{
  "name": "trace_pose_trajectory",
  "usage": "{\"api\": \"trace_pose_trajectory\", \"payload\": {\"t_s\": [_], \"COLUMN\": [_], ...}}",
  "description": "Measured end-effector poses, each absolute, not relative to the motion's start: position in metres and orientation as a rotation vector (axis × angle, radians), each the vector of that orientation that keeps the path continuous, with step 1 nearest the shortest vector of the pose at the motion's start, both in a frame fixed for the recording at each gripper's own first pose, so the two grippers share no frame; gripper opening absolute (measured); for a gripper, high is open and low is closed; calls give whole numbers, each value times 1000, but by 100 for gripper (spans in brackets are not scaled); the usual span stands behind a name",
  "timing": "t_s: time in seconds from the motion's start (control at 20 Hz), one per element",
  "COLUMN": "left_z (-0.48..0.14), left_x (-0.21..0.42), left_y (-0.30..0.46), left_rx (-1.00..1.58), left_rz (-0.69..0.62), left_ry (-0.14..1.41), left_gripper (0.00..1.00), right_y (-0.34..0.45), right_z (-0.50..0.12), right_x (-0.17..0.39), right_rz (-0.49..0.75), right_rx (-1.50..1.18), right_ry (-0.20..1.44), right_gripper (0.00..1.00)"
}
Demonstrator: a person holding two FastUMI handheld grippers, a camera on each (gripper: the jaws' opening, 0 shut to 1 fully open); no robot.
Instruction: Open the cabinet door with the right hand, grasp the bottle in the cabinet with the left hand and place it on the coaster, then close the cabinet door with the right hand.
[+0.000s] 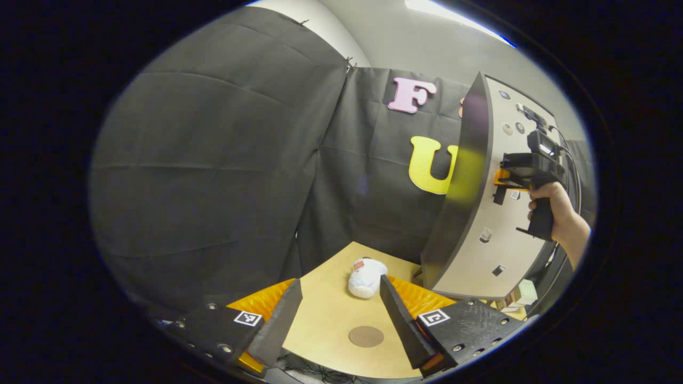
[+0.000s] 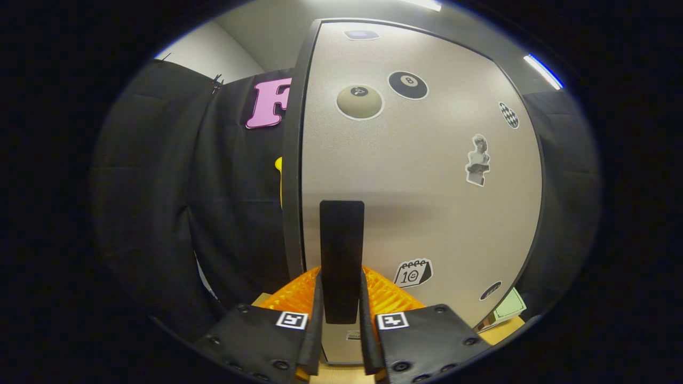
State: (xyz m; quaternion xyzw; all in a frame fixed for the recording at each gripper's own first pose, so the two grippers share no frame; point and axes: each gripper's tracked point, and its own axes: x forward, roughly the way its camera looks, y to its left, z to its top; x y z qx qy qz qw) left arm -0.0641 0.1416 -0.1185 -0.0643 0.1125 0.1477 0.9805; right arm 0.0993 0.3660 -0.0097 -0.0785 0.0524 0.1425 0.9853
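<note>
Right gripper view has the right tool (image 2: 341, 320) clenched on the black door handle (image 2: 341, 256), one finger pressing each side of the bar, against the grey cabinet door (image 2: 421, 181) with its stickers. From the left gripper view that same tool sits at the door's edge in a person's hand (image 1: 555, 213), and the door looks to stand swung partly out, though the fisheye bends it and I can't be sure how far.

The left tool (image 1: 336, 325) is released, fingers spread wide, hovering over the light wooden bench (image 1: 325, 320). Below it lies the round brown coaster (image 1: 366, 336), with a white plush toy (image 1: 366, 277) just beyond. The bottle is presumably inside the cabinet, hidden behind the door.

Risks as I judge them: the handle is a slim bar, so a pull off the door's arc could let the fingers slip. If the door opens too little, the left tool may clip its edge reaching in. The toy near the coaster could be nudged during placement.
</note>
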Motion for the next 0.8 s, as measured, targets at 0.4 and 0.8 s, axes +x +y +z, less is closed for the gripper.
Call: {"api": "trace_pose_trajectory", "payload": {"t_s": [0.4,0.8], "left_z": [-116,-105], "left_x": [-90,-83], "left_y": [114,94], "left_rx": [-108,-88], "left_rz": [267,253], "left_ry": [230,213], "left_gripper": [89,89], "right_y": [368,360], "right_z": [-10,-11], "right_x": [96,88], "right_rz": [367,482], "right_rx": [-97,-160], "right_ry": [187,187], "right_gripper": [19,11]}}
